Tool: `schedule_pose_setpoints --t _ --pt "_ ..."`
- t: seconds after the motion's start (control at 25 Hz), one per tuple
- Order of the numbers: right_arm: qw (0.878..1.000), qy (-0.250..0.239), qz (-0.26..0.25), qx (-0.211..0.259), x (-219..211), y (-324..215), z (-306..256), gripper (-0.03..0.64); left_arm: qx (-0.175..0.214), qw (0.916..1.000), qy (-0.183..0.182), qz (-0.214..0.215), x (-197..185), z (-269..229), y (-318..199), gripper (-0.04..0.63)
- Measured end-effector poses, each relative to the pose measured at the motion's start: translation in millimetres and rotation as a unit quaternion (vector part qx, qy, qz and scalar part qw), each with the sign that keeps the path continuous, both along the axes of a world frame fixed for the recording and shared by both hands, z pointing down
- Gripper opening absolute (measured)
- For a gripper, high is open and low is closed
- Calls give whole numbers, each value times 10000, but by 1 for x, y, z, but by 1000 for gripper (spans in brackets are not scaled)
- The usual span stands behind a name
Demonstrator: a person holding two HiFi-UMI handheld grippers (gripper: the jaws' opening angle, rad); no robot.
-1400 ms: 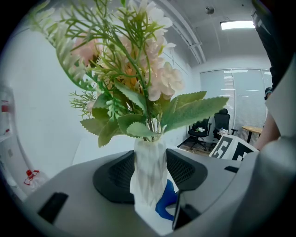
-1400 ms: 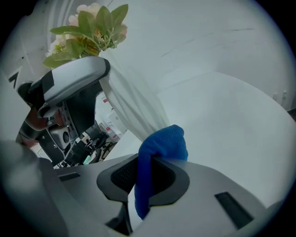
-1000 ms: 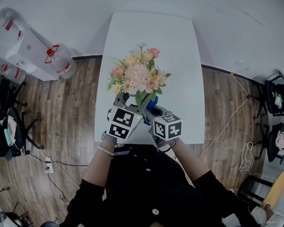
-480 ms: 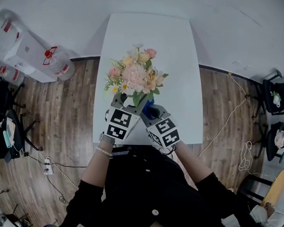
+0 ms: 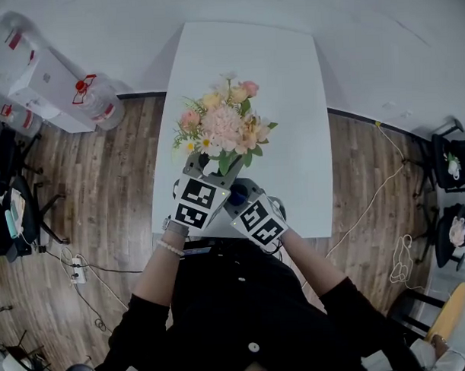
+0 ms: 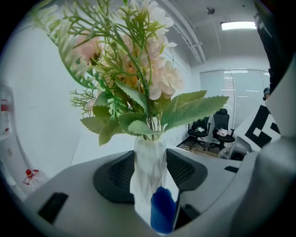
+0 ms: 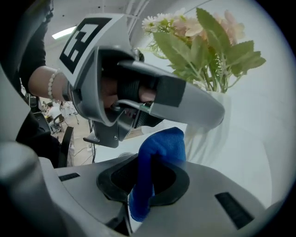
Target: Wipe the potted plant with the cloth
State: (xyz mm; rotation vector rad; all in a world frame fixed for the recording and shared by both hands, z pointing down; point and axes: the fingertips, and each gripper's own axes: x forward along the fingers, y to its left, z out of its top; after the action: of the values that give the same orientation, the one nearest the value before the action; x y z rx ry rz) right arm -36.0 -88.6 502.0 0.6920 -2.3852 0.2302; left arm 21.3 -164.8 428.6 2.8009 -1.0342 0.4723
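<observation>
Wood-plank flooring surrounds a long white worktop (image 5: 290, 103), and at its near edge a person in black sleeves holds both tools. The left hand-held gripper (image 6: 149, 175) is clamped on the white faceted vase (image 6: 148, 152) of the potted plant. Its dark ribbed pads press the vase from either side, so the vase stands upright between the jaws. The bunch of pink, peach and cream artificial flowers with green leaves (image 5: 223, 122) rises above and beyond that hand-held gripper. The right hand-held gripper (image 7: 149, 183) sits just to the right of the left one, slanting down toward it, and is closed on a bright blue cloth (image 7: 159, 148). The cloth is folded over, with its rounded fold sticking out ahead of the jaws. That fold lies low at the near side of the vase, beneath the left hand-held gripper's finger on that side. Whether cloth and vase actually touch I cannot tell.
</observation>
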Motion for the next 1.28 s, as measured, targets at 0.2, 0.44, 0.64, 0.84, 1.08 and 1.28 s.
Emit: schedule_pose_setpoints --t 0.2,0.44,0.64,0.84,1.08,1.28 --pt "9971 269 -696 -156 -17 17 21 81 -12 10000 9 -10 0 0 0 225" --pt "9913 732 -1061 -278 -17 15 55 81 -28 10000 5 -19 0 0 0 225" --pt "9941 869 -571 -298 -2 -9 65 81 -37 10000 10 -44 1 0 1 225" --pt "9955 873 195 -298 15 -32 62 81 -47 10000 24 -59 1 -1 0 225" --pt "9952 600 735 -252 25 -40 43 81 -57 10000 39 -64 0 0 0 225" --pt "9951 318 928 -118 27 -40 23 81 -72 9999 42 -63 0 0 0 225"
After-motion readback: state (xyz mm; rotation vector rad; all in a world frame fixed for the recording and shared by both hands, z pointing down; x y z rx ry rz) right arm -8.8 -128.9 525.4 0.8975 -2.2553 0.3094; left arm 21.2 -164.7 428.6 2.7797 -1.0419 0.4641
